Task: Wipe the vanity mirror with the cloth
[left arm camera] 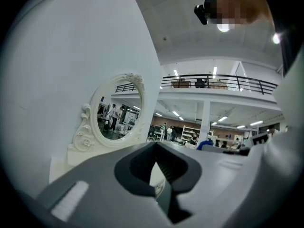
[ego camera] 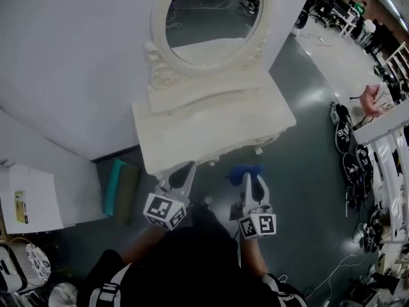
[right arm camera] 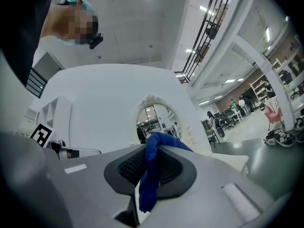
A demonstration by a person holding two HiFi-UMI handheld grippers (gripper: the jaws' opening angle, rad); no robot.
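Left tool (ego camera: 185, 169): jaws pressed together, nothing between them. Right tool (ego camera: 251, 178), just beside it: jaws pinching blue cloth (right arm camera: 151, 170), which hangs down from the tips. Both tools near front edge of white bench (ego camera: 211, 123). Vanity mirror (ego camera: 208, 11) upright ahead, at bench back, well apart from cloth.

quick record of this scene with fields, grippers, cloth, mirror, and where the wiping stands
left gripper: jaws together, nothing between them
right gripper: jaws closed on the blue fabric cloth, which hangs down between them
mirror: oval vanity mirror in an ornate white frame, upright at the back of the white dressing table
position: both grippers at the table's near edge, apart from the mirror
wiping: cloth not yet on the glass
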